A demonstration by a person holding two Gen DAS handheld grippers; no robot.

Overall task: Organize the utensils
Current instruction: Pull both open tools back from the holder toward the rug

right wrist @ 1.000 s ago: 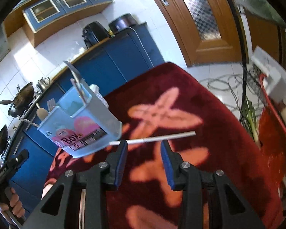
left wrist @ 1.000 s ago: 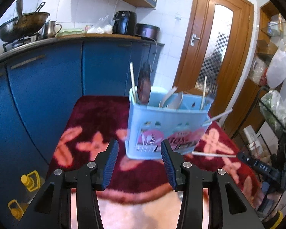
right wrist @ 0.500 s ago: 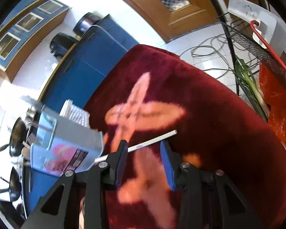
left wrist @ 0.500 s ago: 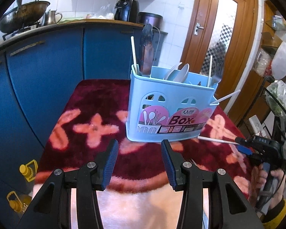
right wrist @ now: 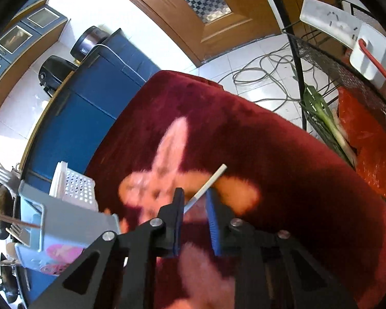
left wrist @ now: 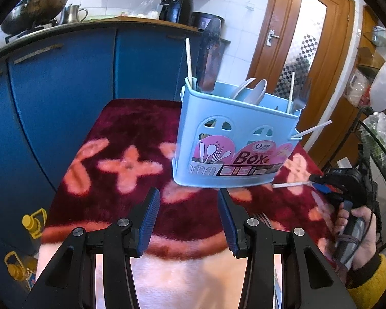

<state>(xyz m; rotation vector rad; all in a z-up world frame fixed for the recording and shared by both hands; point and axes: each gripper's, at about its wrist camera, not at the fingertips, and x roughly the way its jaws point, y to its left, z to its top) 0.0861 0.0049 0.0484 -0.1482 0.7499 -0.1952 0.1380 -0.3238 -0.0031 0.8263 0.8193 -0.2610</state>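
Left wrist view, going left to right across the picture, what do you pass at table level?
Yellow-capped bottles → pink cross on the red cloth → blue utensil box → white chopstick → right gripper → hand holding it.

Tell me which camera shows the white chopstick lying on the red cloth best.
The right wrist view: the white chopstick runs diagonally between the right tool jaws, which have just been closing, its free end clear against the cloth. The left wrist view shows only a short stretch beside the blue box, reaching the right tool.
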